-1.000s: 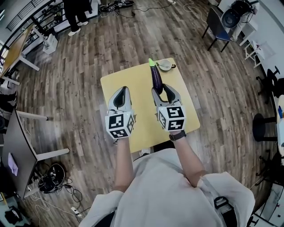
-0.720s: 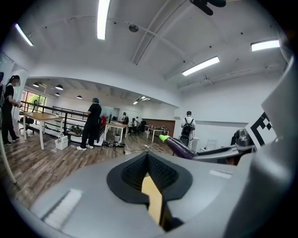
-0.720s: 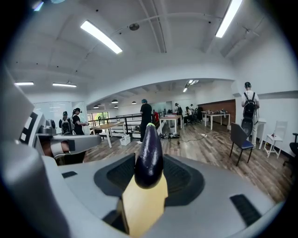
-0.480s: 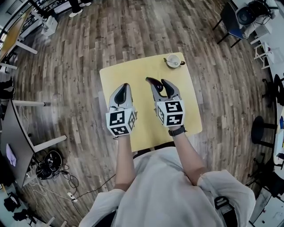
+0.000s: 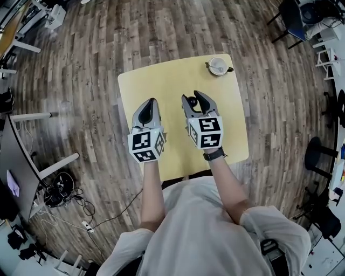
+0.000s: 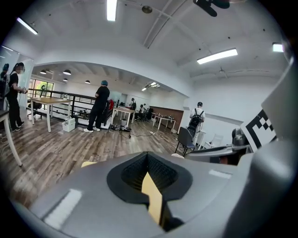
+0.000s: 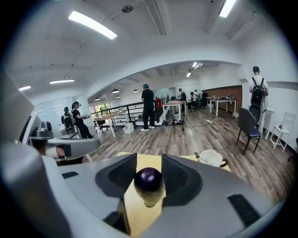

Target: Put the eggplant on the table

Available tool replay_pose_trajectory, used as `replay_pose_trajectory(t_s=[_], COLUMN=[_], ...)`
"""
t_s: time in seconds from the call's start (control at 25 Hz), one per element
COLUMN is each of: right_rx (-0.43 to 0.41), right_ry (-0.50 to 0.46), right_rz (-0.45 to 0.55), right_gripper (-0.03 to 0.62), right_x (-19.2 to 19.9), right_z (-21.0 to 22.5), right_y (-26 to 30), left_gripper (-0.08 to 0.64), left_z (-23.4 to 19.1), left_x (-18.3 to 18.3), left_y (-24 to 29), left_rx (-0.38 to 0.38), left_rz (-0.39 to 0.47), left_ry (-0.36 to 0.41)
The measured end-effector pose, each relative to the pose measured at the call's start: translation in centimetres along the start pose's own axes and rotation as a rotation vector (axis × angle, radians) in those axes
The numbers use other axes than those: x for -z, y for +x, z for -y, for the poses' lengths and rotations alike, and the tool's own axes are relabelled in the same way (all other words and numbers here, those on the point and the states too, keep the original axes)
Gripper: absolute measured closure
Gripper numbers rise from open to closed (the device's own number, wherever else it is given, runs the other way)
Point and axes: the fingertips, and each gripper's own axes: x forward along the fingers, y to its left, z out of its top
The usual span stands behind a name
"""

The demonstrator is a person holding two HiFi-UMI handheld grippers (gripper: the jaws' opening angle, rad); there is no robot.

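A dark purple eggplant (image 5: 192, 102) sits between the jaws of my right gripper (image 5: 193, 97), above the middle of the yellow table (image 5: 161, 81). Those jaws are closing, and their pads press the eggplant from both sides. In the right gripper view only the eggplant's rounded end (image 7: 148, 180) shows in the gap of the right gripper (image 7: 149, 160), with the tabletop behind it. My left gripper (image 5: 149, 101) hovers beside it to the left, shut and holding nothing. In the left gripper view the left gripper (image 6: 148, 158) shows just a thin sliver of table between its jaws.
A white cup (image 5: 218, 66) with a spoon stands at the table's far right corner, also seen as the cup (image 7: 212, 158) ahead of the right gripper. Wooden floor surrounds the table. Chairs (image 5: 294, 16), other tables and standing people (image 7: 148, 107) are farther off.
Both grippers have come down closer to the tabletop. The eggplant stretched out long ahead of the right jaws before. Now it shows only its rounded end.
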Motion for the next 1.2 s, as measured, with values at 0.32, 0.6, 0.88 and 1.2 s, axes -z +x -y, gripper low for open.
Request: replay_pose_trajectory(t_s=[0.32, 0.6, 0.88, 1.2], right_rx=[-0.006, 0.036, 0.006, -0.02], right_ry=[0.023, 0.116, 0.099, 0.077], right_rz=[-0.073, -0.058, -0.098, -0.239], right_gripper=[0.425, 0.425, 0.433, 0.44], right_x=[3.1, 4.0, 4.0, 9.2], right_z=[1.4, 4.5, 5.2, 5.1], right_y=[3.6, 6.2, 10.0, 13.7], left_gripper=[0.551, 0.551, 0.551, 0.551], left_z=[-0.6, -1.2, -2.4, -3.6], left_x=[3.4, 5.2, 7.2, 8.6], left_y=[2.4, 4.2, 5.7, 7.6], left_rx=[-0.002, 0.004, -0.015, -0.037], left_rz=[-0.068, -0.111, -0.147, -0.16], left_ry=[-0.035, -0.047, -0.086, -0.109])
